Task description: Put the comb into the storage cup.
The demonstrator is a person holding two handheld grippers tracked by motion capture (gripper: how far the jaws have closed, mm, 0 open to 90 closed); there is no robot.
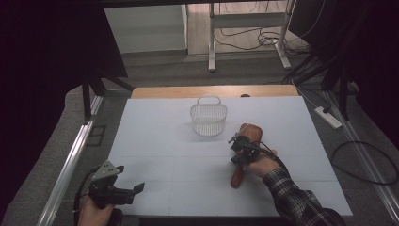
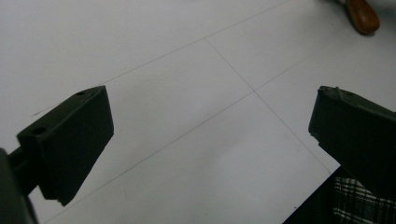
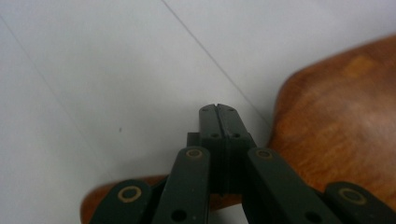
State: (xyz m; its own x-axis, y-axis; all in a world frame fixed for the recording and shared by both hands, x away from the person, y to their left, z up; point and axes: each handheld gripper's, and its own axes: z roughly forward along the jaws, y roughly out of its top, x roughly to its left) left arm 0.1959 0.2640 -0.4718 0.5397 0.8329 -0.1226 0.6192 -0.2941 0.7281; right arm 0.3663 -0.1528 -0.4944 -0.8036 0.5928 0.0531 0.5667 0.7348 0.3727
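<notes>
High view, starting closest: the left gripper (image 1: 134,192) sits at the near left corner of the white table (image 1: 155,141), jaws spread wide with nothing between them, just bare tabletop under them in the left gripper view (image 2: 210,135). A bit farther in on the right, the right gripper (image 1: 234,139) is over a wooden paddle-shaped board (image 1: 250,133) lying on the table, its handle pointing back toward the person's plaid sleeve (image 1: 294,195). In the right gripper view the jaws are pressed tight together (image 3: 217,109) with nothing pinched, tips just beside the board's broad end (image 3: 336,126); can't tell if they touch it. Farther back, near the middle, stands a small white mesh basket (image 1: 208,117), well apart from the board.
</notes>
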